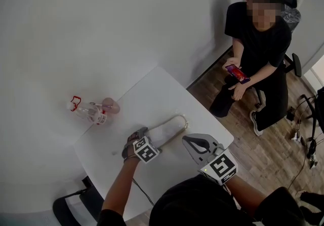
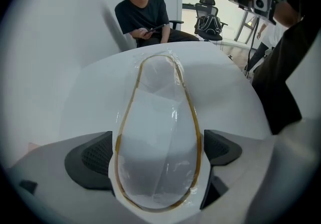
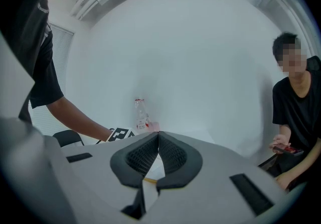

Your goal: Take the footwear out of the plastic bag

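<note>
A white slipper with a tan rim (image 1: pixel 169 127) lies sealed in a clear plastic bag on the white table (image 1: pixel 152 93). My left gripper (image 1: pixel 143 138) is at its near end. In the left gripper view the bagged slipper (image 2: pixel 160 117) fills the gap between the two dark pads (image 2: pixel 90 160), which press against its sides. My right gripper (image 1: pixel 195 142) hangs just right of the slipper, above the table. Its jaws (image 3: pixel 158 140) are shut with nothing between them.
A clear plastic bottle with a red label (image 1: pixel 93 112) lies at the table's far left edge against the wall. A person in black (image 1: pixel 258 42) sits on a chair beyond the table, holding a phone. A dark chair (image 1: pixel 76 204) stands at the near left.
</note>
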The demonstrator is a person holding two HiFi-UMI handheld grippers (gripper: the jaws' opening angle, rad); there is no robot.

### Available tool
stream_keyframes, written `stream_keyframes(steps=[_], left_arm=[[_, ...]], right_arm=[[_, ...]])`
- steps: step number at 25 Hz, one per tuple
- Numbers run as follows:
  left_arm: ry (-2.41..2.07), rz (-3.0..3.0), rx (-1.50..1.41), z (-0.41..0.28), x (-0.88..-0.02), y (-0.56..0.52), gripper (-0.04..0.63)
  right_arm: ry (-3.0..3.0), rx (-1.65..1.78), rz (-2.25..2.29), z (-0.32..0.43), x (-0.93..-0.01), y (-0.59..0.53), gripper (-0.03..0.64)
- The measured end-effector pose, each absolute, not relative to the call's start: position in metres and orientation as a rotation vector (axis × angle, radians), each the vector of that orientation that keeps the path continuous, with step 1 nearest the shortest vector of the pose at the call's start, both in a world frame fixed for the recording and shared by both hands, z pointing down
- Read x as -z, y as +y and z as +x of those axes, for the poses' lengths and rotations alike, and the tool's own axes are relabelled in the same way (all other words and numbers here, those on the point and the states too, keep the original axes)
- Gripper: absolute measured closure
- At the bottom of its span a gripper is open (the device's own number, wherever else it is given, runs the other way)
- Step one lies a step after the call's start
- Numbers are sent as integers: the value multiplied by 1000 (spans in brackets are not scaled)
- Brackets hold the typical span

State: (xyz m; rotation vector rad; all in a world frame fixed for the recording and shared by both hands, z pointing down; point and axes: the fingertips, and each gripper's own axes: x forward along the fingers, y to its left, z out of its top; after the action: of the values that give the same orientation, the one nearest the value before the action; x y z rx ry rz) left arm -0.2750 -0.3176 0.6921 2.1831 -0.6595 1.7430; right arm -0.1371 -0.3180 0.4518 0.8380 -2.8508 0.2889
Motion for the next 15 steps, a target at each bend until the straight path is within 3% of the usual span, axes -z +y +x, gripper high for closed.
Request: stream_keyframes(steps=[15], left_arm=[[-493, 2086, -1678, -275, -703, -315, 48]], right_arm=[[-2855, -311, 857, -136, -452, -312, 600]])
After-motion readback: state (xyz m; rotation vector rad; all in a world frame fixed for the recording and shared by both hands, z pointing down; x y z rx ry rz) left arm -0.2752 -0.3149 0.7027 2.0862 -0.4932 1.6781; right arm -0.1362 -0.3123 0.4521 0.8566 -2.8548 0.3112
